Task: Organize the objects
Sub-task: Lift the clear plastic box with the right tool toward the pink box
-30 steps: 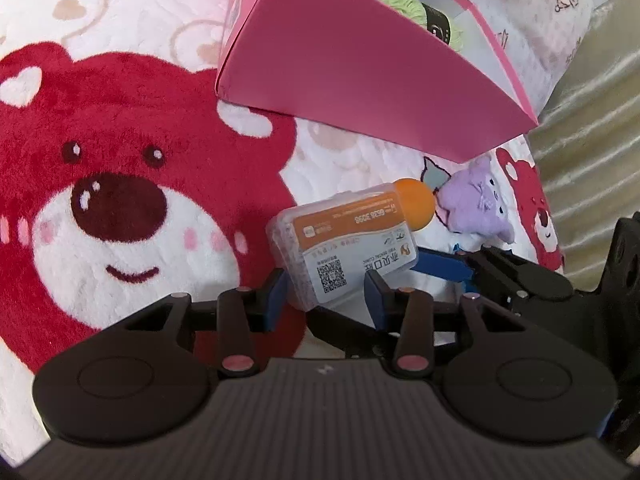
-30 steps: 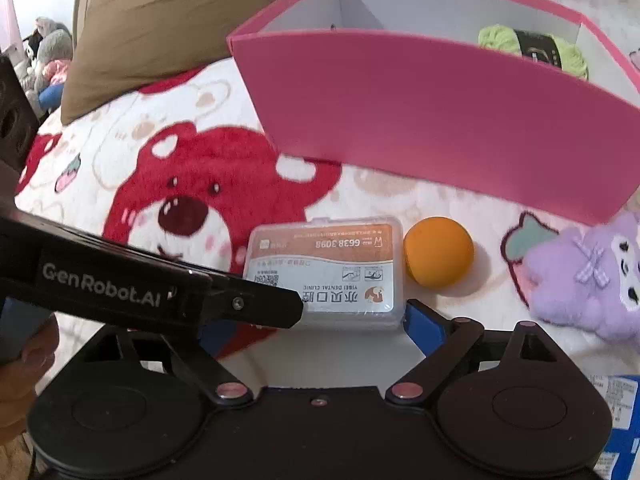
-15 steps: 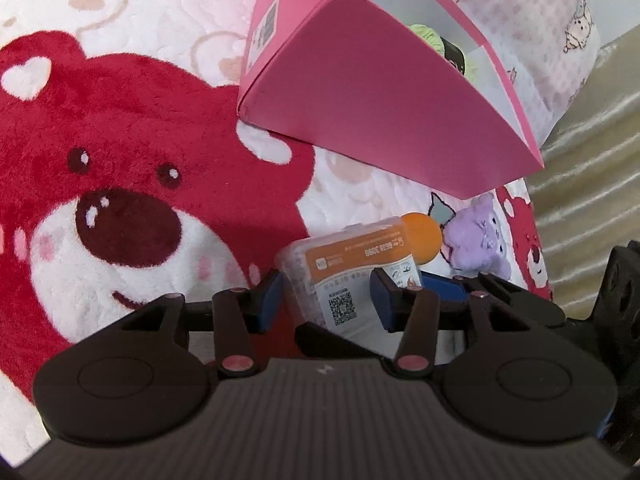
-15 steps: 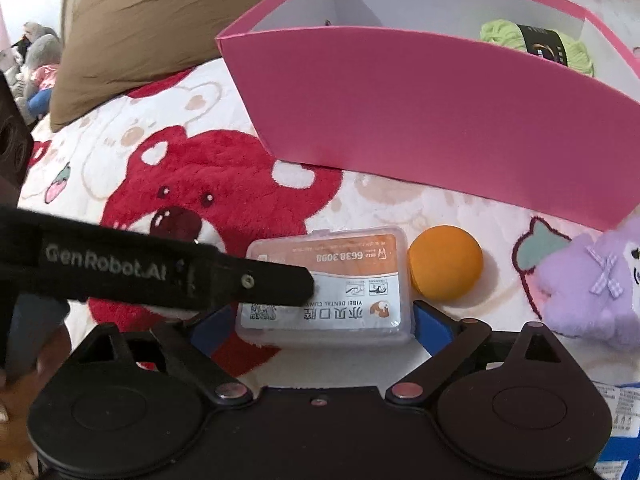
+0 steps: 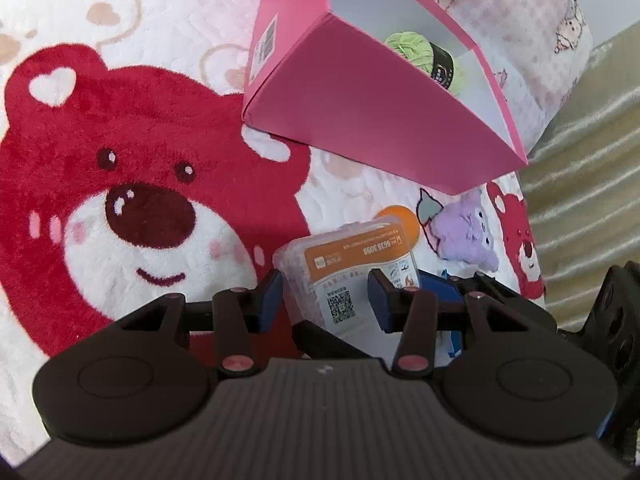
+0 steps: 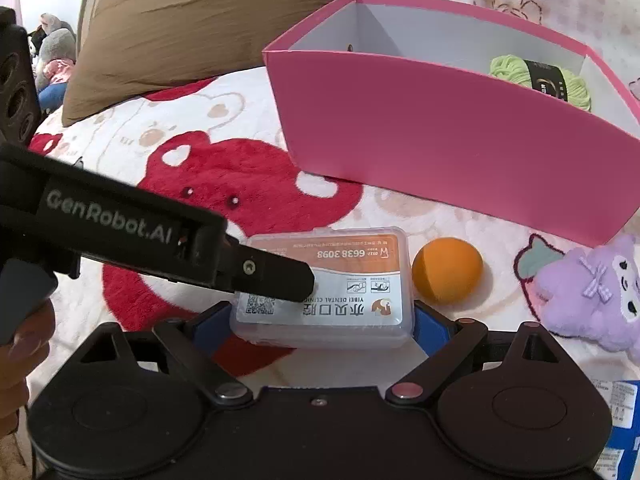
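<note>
A clear plastic box [image 6: 340,280] with an orange and white label lies on the bear blanket, short of the pink box [image 6: 440,140]. My right gripper [image 6: 320,320] spans its length, a blue pad against each short end, jaws closing. My left gripper [image 5: 326,300] comes in from the left, jaws closing on the box's [image 5: 352,264] left end. One pad sits at the corner. Its other finger [image 6: 280,276] lies across the lid. The right gripper's fingers [image 5: 492,292] show behind the box.
The pink box [image 5: 380,120] holds green yarn [image 6: 516,72]. An orange ball [image 6: 447,270] and a purple plush [image 6: 592,288] lie right of the plastic box. A brown pillow [image 6: 180,32] is at the back left, a blue and white packet [image 6: 620,420] at the lower right.
The left view has swung, so the pink box sits lower and shows more of its inside. The plastic box sits deeper between the left jaws. It keeps its place between the right fingers.
</note>
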Motion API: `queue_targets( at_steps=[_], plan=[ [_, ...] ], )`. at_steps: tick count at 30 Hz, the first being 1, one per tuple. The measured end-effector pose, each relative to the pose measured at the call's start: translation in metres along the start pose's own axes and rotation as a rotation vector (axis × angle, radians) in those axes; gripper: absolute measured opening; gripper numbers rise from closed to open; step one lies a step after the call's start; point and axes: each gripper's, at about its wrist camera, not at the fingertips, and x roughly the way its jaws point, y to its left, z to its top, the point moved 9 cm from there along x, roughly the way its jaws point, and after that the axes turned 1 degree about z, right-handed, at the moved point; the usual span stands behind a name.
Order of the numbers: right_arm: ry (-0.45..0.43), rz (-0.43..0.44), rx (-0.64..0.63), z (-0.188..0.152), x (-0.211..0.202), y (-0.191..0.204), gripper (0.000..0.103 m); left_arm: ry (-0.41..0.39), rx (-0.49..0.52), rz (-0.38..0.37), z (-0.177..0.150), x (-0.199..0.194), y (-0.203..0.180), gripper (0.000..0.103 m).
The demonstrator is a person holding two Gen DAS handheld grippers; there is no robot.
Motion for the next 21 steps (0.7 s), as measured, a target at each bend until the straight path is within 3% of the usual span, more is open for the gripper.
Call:
queue_targets(
  at_steps=[14, 21],
  plan=[
    [0.012, -0.007, 0.028, -0.006, -0.036, 0.007, 0.095, 0.025, 0.025, -0.009, -0.015, -0.030, -0.029, 0.048],
    [-0.062, -0.031, 0.043, 0.002, -0.068, 0.009, 0.096, -0.012, 0.033, -0.035, -0.011, -0.051, -0.046, 0.048]
  ],
)
